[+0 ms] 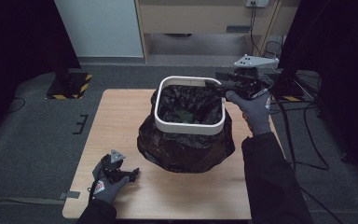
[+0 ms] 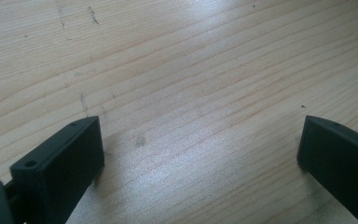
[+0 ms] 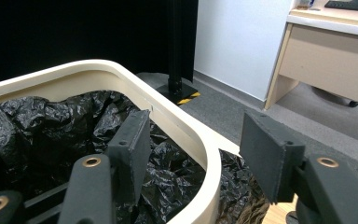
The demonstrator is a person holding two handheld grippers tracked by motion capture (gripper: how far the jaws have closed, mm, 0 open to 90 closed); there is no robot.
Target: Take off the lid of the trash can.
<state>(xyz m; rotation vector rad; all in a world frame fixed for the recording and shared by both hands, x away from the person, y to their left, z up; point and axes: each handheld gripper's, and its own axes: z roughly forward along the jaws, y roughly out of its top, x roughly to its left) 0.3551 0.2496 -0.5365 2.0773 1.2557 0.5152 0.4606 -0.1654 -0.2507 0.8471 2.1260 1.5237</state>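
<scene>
Wood tabletop point(image 2: 177, 84) lies right under the left gripper point(image 1: 121, 173), which rests near the person's edge with its jaws spread wide and nothing between them. It sits well apart from the work, which is ahead and to its right.

Next out: black bin bag point(image 1: 186, 144), slumped around a bin, bulging on the table just beyond the left gripper's reach line. Thin crinkled film, soft and light by the look of it, probably slippery and easy to tear if pinched hard or dragged over an edge. Something greenish is down in the bag; too dark to tell what.

White rim point(image 1: 189, 127) of the bin sits over the bag, a rounded-square hoop. It looks like stiff plastic, light, smooth, so likely to slide in the pads unless squeezed squarely.

Farthest: right gripper point(image 1: 216, 85) at the rim's far right corner. Its jaws are apart and straddle the rim point(image 3: 200, 149), one jaw inside over the bag point(image 3: 51, 121), the other outside; the pads do not seem to press on it yet. Best hold, I judge, is this straight rim wall just beside the corner, not the loose film.
</scene>
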